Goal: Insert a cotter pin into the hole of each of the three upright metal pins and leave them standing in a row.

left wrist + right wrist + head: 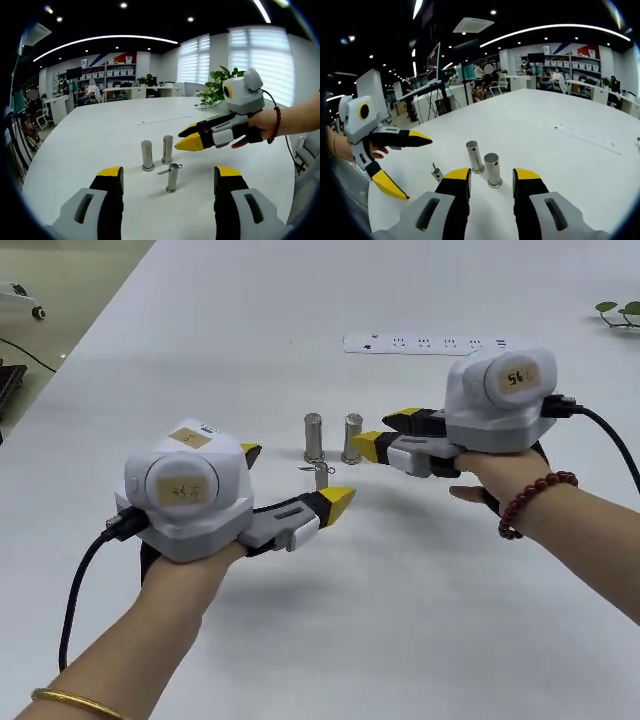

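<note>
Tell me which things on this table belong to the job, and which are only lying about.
Job:
bare metal pin
second bare metal pin
third metal pin, with its cotter pin already in

Lying about:
power strip
plant leaves

On the table (pixel 400 590), I am seeing the left metal pin (pixel 313 437) and right metal pin (pixel 352 438) standing side by side. The third metal pin (pixel 321 475) is standing just nearer, a cotter pin (pixel 312 468) sitting through its top. My left gripper (pixel 295 477) is lying near-left of it, my right gripper (pixel 375 433) just right of the pair, and a power strip (pixel 425 343) is lying far behind.
</note>
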The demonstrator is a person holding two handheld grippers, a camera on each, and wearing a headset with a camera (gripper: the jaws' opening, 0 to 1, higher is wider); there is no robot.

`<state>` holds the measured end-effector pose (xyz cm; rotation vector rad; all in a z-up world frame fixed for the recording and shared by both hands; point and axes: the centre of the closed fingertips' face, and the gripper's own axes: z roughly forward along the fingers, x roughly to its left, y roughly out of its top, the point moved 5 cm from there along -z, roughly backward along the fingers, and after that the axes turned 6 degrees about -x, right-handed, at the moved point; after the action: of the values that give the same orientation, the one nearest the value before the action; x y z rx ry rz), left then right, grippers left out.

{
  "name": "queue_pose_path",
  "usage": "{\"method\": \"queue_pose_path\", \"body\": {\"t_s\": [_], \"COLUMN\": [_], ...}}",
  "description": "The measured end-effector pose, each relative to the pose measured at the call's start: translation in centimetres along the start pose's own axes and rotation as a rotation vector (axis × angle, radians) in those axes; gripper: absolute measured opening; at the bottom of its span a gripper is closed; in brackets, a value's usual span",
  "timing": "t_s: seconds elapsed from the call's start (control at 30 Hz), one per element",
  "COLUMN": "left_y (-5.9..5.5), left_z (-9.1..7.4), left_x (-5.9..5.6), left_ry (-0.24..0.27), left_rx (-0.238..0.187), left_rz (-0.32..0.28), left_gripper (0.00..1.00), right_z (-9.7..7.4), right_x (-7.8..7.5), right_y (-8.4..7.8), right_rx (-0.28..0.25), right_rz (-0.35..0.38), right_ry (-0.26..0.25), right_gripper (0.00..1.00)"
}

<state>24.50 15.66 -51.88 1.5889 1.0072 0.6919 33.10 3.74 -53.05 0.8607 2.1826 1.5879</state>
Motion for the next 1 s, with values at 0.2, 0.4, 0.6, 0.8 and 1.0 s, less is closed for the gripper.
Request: {"method": "queue_pose_path", "body": {"t_s": [0.2,0.4,0.6,0.8,1.0], "left_y": [0.2,0.2,0.0,0.3,0.3], "left_z": [-0.4,-0.8,-0.9,-0.8,-1.1], "left_x": [0.0,-0.3,-0.6,-0.6,-0.8], "left_ry": [-0.012,-0.030,-0.042,-0.044,-0.058], "left_rx": [0.011,0.011,0.018,0.002,0.005], "left_rz": [0.020,0.013,0.014,0.013,0.031], "left_gripper": [0.77,0.81,0.83,0.91,0.96], "right_z": [1.2,1.8,2.5,3.4,3.9], "right_x": [-0.7,-0.2,-0.3,-0.6,-0.5], "right_y": [-0.8,-0.9,-0.9,-1.1,-1.2], "right_rx": [0.008,0.011,-0.003,-0.005,-0.006], "right_rz": [0.018,0.012,0.026,0.028,0.044], "right_ry": [0.001,0.006,0.013,0.008,0.012], "right_gripper": [0.28,0.27,0.23,0.18,0.13]}}
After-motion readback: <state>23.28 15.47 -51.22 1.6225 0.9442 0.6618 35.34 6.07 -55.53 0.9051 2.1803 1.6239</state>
